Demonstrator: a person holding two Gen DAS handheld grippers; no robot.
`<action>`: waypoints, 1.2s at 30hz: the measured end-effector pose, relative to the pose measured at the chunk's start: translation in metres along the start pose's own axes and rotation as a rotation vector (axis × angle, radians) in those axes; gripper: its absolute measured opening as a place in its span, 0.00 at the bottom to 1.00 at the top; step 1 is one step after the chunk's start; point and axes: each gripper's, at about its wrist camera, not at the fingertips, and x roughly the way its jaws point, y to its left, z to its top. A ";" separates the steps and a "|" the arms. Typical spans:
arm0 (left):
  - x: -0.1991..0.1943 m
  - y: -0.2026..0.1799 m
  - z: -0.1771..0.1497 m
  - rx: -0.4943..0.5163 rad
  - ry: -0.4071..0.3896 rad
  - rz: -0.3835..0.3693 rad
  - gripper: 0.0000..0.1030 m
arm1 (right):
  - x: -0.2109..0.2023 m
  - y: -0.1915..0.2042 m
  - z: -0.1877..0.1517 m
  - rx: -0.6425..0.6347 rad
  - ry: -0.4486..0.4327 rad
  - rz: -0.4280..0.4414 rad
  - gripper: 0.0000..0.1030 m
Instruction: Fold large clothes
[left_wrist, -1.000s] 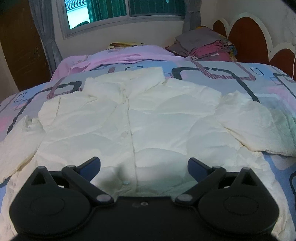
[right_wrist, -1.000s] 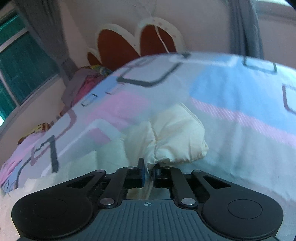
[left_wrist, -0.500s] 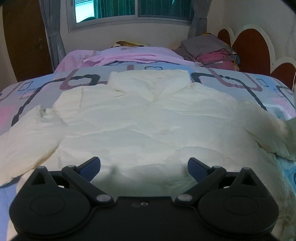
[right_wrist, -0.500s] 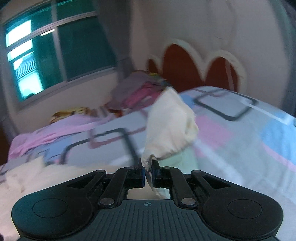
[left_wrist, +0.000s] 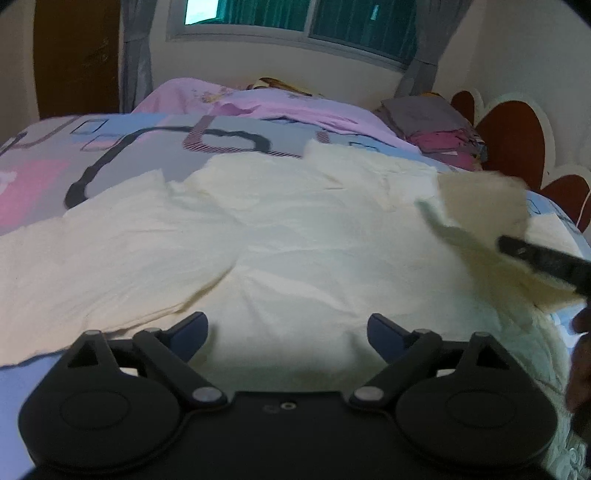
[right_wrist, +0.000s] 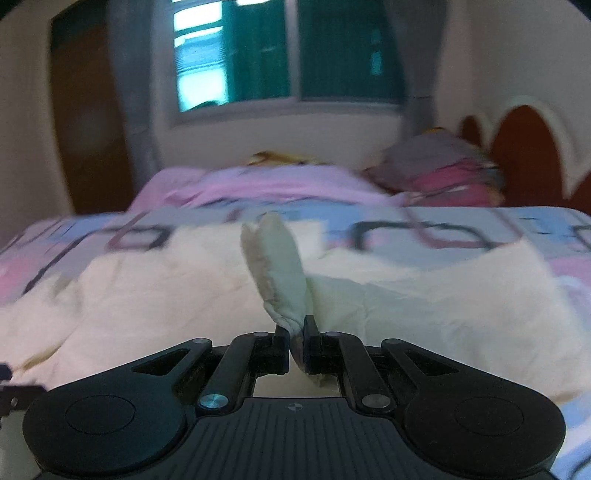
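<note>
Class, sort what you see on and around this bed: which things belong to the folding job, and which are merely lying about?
In the job:
- cream jacket, spread on the bed
- its sleeve, pinched in the right gripper
- left gripper, jaws apart, nothing between them, just been closing a little

Lying about:
- patterned bedspread
- pink blanket
- pile of clothes by the headboard

Cream padded jacket (left_wrist: 295, 236) spread flat on the bed (left_wrist: 122, 147), one sleeve (right_wrist: 280, 266) lifted upright above its body.
</note>
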 end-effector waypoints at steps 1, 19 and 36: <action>-0.001 0.006 -0.001 -0.019 0.002 -0.002 0.83 | 0.007 0.012 -0.004 -0.022 0.018 0.025 0.06; 0.027 -0.014 0.018 -0.111 0.000 -0.212 0.85 | -0.016 0.009 -0.039 -0.100 -0.033 0.083 0.65; 0.076 -0.048 0.028 -0.048 0.060 -0.103 0.74 | -0.018 -0.162 -0.059 0.169 0.098 -0.139 0.39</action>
